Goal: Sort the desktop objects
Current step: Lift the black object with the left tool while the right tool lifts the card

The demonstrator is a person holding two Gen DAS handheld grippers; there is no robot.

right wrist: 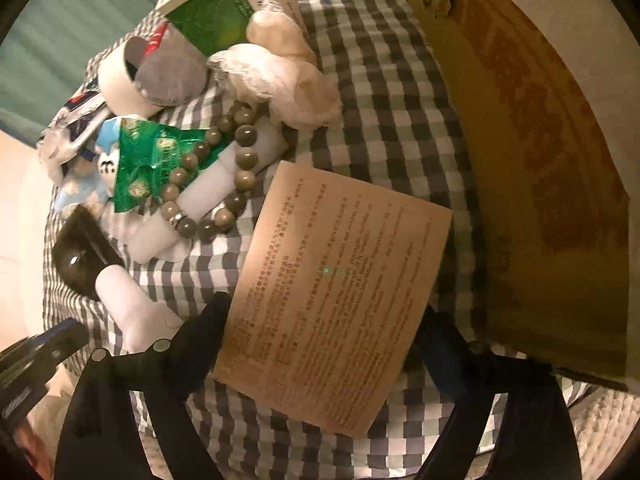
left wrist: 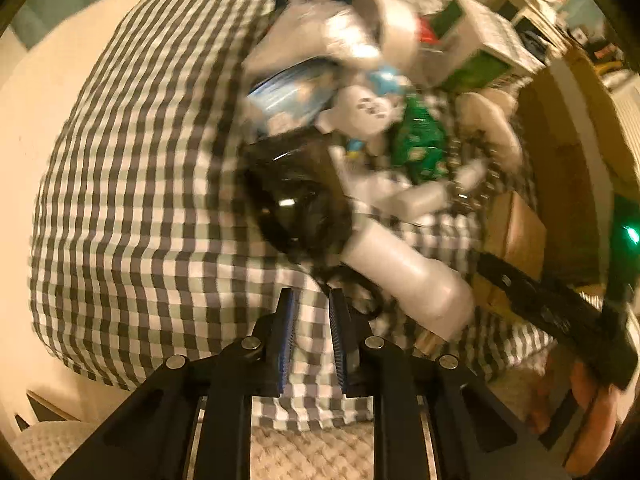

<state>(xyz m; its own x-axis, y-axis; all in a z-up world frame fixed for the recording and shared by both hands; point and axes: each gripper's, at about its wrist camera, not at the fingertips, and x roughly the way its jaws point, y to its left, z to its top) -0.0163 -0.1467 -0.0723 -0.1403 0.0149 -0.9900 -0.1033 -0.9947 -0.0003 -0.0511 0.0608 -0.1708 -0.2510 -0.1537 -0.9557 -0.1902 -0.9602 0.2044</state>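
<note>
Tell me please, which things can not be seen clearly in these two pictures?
- Left wrist view: the pile is smeared by motion blur; labels unreadable.
- Right wrist view: the brown box hides the right gripper fingertips, so contact is unclear.
- Right wrist view: the big carton is cut off by the frame edge.
- Box print: too small to read.

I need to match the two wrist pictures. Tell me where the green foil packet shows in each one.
Left wrist view: the green foil packet lies right of centre, in the blurred pile on the checked cloth.
Right wrist view: the packet lies left of centre, partly under the bead bracelet.
Shared landmark: the green and white box, beyond the packet in both.
</note>
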